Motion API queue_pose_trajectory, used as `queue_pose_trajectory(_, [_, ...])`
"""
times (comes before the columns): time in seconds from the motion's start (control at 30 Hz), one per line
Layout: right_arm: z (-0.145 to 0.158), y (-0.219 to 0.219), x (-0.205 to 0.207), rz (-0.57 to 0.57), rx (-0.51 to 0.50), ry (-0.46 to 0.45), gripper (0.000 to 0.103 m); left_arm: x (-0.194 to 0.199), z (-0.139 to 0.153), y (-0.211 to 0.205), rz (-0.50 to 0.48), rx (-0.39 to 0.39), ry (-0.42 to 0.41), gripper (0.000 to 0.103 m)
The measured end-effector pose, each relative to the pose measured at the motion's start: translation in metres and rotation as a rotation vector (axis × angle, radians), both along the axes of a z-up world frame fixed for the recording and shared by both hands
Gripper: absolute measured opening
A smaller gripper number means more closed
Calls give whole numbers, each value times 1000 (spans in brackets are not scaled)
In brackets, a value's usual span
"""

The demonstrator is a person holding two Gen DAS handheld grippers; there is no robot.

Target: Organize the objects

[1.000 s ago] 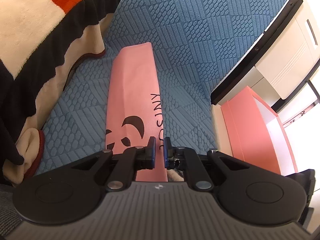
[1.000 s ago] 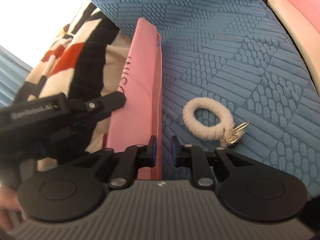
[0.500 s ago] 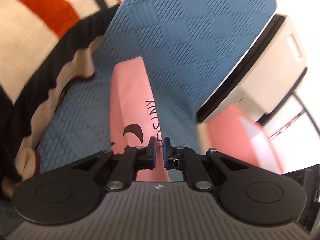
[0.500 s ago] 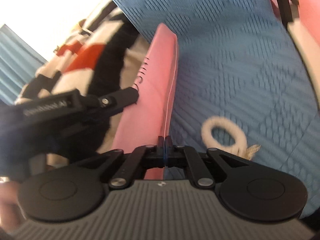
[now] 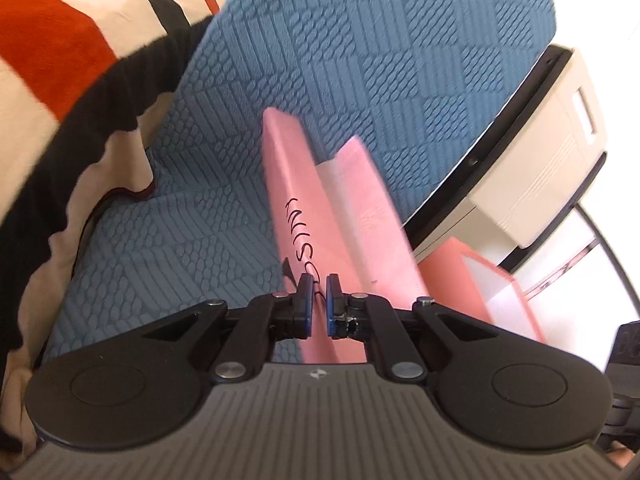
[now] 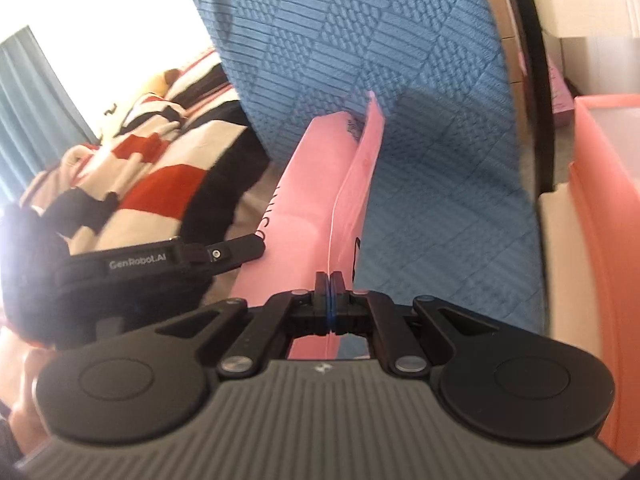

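While a pink pouch [image 5: 316, 216] is held over the blue mat [image 5: 360, 60], both grippers are clamped on it.

The left gripper [image 5: 318, 306] is closed on the near end of the pouch's main body, its blue pads pressed to either side of the pink material just below the black lettering. The right gripper [image 6: 330, 296] is fully shut on the thin edge of the pouch's flap [image 6: 360, 172] — the flap is spread away to the right of the body, so that a pale inner face is seen between them in the left view. The pouch is seen raised off the mat and stretched away from the grippers toward the far side. A striped blanket [image 5: 60, 60] is heaped at the left. A pink box [image 6: 600, 220] and a white unit [image 5: 540, 152] are seen at the right, beyond the mat's edge.
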State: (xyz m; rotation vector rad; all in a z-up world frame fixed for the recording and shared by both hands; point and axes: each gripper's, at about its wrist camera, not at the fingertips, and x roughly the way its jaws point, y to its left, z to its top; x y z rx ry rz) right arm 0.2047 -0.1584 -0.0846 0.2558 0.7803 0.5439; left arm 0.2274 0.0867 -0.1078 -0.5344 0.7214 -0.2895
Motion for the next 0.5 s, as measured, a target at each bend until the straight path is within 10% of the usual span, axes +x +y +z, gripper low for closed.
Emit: queue_pose_trajectory(0.5, [-58, -17, 35, -162, -85, 158, 3, 46, -47, -13, 8, 193, 217, 8])
